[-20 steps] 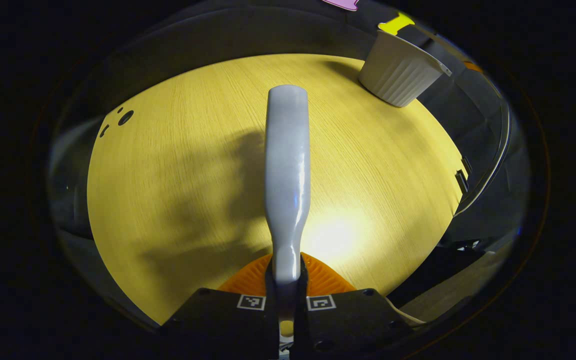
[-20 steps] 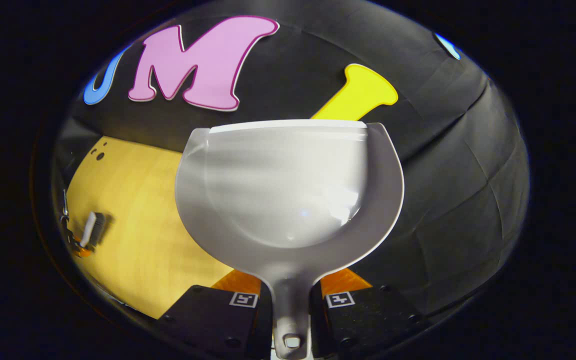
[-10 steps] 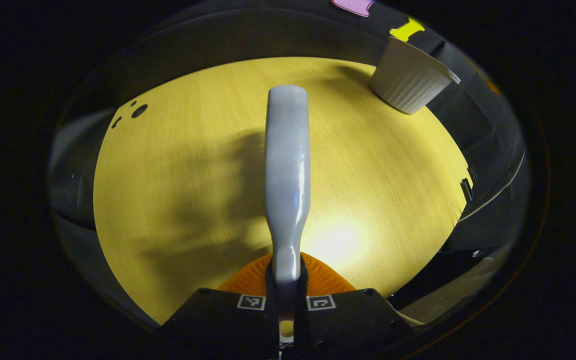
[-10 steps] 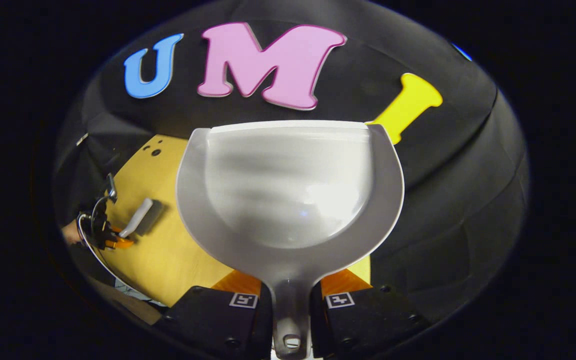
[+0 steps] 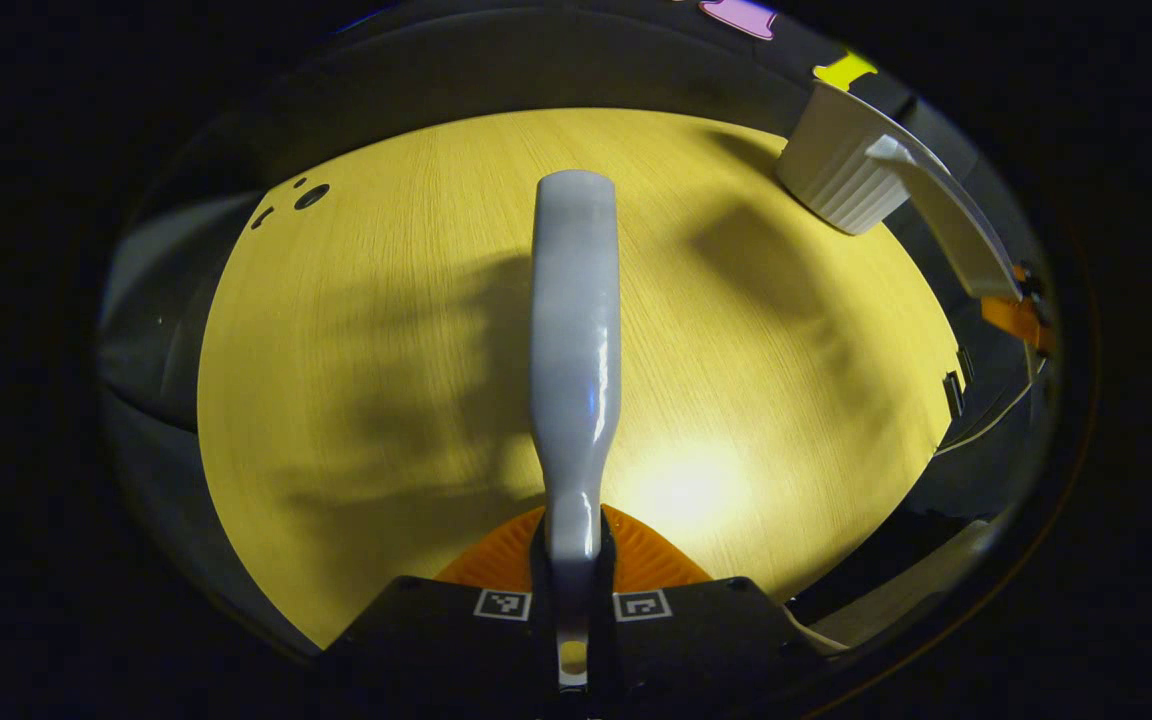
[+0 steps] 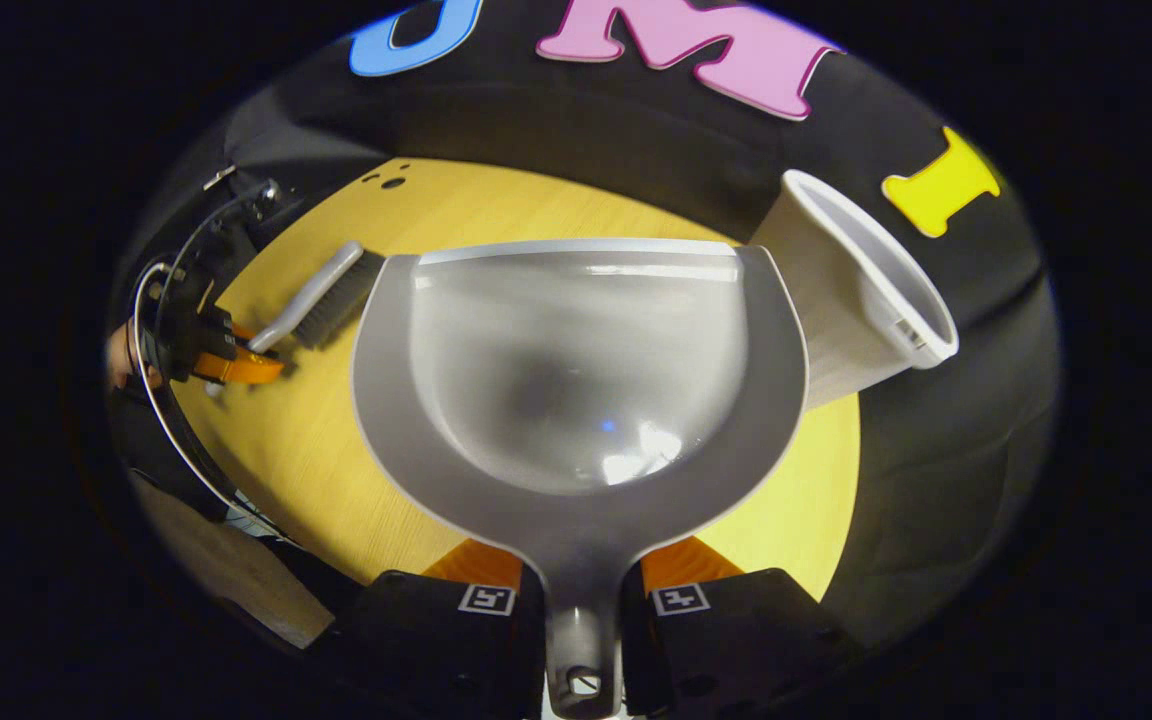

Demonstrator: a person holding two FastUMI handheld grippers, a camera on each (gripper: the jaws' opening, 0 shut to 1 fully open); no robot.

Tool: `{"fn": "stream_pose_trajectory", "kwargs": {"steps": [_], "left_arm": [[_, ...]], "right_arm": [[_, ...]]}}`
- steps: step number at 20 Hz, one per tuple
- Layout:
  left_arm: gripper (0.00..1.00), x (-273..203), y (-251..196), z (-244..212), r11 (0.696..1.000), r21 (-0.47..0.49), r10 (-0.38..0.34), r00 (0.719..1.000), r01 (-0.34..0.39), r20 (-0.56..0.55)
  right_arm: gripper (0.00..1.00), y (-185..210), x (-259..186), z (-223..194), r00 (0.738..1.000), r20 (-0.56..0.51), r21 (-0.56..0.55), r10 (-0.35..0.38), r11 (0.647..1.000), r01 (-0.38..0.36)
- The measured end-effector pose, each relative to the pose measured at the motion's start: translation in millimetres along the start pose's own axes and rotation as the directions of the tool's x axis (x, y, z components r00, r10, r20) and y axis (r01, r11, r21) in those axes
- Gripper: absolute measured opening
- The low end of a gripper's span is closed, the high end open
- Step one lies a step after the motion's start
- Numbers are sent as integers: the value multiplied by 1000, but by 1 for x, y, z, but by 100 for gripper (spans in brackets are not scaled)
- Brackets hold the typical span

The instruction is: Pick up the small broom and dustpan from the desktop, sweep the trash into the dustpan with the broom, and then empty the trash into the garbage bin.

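My left gripper (image 5: 573, 545) is shut on the handle of the small grey broom (image 5: 576, 330), which points away over the yellow desktop (image 5: 386, 330). The right gripper (image 6: 581, 580) is shut on the handle of the grey dustpan (image 6: 576, 370), whose hollow looks bare. A white ribbed garbage bin (image 6: 866, 290) stands just right of the pan's far edge. In the left gripper view the bin (image 5: 836, 175) is at the upper right, with the dustpan (image 5: 946, 225) edge-on beside it. In the right gripper view the broom (image 6: 321, 295) and left gripper (image 6: 226, 360) are at the left.
Small dark holes (image 5: 311, 195) mark the desk's far left corner. Black cloth walls close in behind and to the right of the desk. A cable (image 6: 151, 340) loops by the left gripper, near the desk's edge.
The right gripper has tipped downward and swung with the dustpan, so the bin and desk now lie in front of it. The dustpan has come in beside the bin. The broom barely moved.
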State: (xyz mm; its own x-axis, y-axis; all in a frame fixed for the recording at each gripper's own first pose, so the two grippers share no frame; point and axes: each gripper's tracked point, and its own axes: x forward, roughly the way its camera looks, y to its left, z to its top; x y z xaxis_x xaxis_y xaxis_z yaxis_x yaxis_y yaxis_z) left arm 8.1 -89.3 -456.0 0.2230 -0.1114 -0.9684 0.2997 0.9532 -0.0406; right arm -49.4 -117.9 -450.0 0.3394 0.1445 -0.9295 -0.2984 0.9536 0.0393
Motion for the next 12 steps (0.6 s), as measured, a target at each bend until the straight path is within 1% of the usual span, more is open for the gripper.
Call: {"fn": "stream_pose_trajectory", "kwargs": {"steps": [2,3,4,6,10,12], "left_arm": [[16,-2,0,1,1000,3,12,1000,-12,-17],[12,-3,0,3,1000,7,18,1000,-17,-24],[16,-3,1,5,1000,11,25,999,-24,-29],[16,-6,-2,6,999,16,40,998,-39,-41],[16,-12,-1,9,998,38,52,995,-49,-86],[16,-15,1,12,996,65,61,993,-55,-100]], "right_arm": [[35,-1,2,-10,999,-45,13,25,1000,-24],[34,-3,6,-17,997,-74,9,31,1000,-30],[34,-2,13,-16,995,-91,7,28,1000,-28],[35,0,20,-20,992,-123,14,34,999,-33],[34,0,9,-15,982,-182,24,58,998,-54],[34,-4,3,-13,975,-207,20,78,997,-75]]}}
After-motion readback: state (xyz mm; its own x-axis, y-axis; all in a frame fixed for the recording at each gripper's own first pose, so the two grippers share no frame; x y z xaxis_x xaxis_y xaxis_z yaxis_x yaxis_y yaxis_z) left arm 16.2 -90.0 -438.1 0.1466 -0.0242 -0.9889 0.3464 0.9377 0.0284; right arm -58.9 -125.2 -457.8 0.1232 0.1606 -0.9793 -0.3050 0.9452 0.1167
